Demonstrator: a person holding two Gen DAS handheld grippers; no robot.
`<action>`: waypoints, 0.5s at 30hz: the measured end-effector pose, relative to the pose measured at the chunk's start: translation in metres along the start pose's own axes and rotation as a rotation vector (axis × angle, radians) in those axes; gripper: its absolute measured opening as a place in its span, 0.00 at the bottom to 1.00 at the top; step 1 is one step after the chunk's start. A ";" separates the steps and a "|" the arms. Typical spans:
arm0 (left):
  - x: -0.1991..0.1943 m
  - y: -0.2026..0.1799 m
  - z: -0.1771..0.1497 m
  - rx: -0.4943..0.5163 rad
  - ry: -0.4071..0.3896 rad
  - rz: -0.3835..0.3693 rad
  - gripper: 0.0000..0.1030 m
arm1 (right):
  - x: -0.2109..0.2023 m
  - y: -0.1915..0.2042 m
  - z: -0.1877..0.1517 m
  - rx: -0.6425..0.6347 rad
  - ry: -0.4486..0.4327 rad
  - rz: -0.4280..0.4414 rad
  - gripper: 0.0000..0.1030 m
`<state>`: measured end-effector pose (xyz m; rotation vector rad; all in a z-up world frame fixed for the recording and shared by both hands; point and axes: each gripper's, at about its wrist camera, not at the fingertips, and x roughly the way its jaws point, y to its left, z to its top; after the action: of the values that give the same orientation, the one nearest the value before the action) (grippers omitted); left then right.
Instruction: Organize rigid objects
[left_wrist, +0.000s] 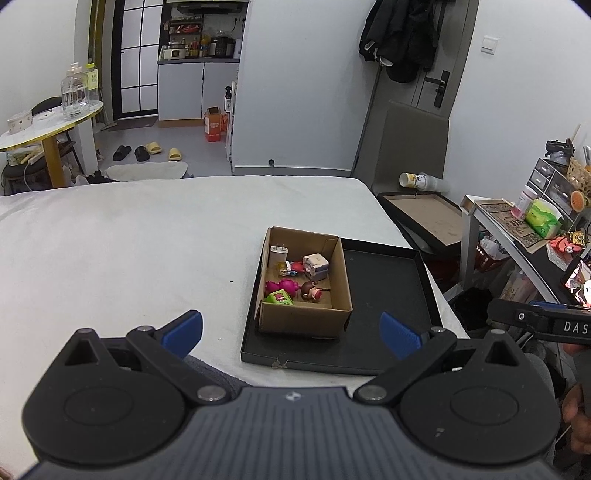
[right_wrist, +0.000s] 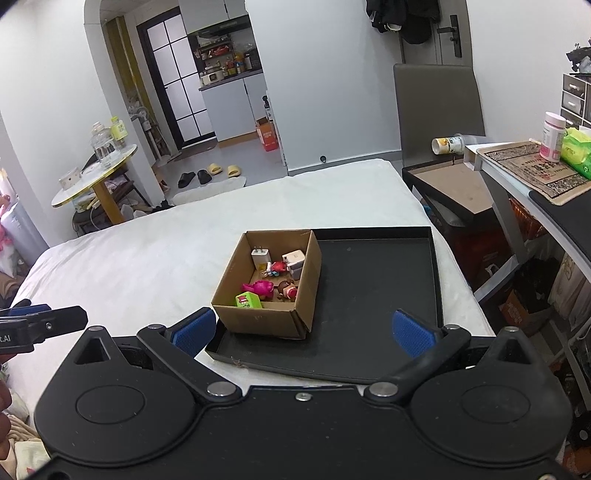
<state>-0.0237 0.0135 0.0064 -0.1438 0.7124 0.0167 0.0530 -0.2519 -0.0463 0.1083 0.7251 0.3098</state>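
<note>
Sitting ahead of both empty, wide-spread jaws, cardboard box (left_wrist: 304, 291) holds small toys (right_wrist: 258, 288).

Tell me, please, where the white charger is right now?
The white charger stands in the far left corner of the cardboard box, which sits at the left end of the black tray on the bed, with toys nearer the camera.

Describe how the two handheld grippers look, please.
Both the left gripper and the right gripper are black, with two round discs, silver pivot pins and blue ribbed pads on the jaws. White lettering marks the side of each.
</note>
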 end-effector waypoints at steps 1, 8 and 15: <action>0.000 -0.001 0.000 0.002 -0.001 0.000 0.99 | 0.000 0.000 0.000 -0.002 0.001 0.001 1.00; -0.001 -0.001 0.000 0.009 0.005 -0.010 0.99 | 0.000 0.004 -0.001 -0.015 0.005 0.013 1.00; 0.000 -0.002 0.000 0.012 0.008 -0.010 0.99 | -0.001 0.006 -0.002 -0.021 0.008 0.018 1.00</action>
<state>-0.0236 0.0111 0.0069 -0.1364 0.7197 0.0019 0.0493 -0.2470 -0.0459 0.0936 0.7289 0.3354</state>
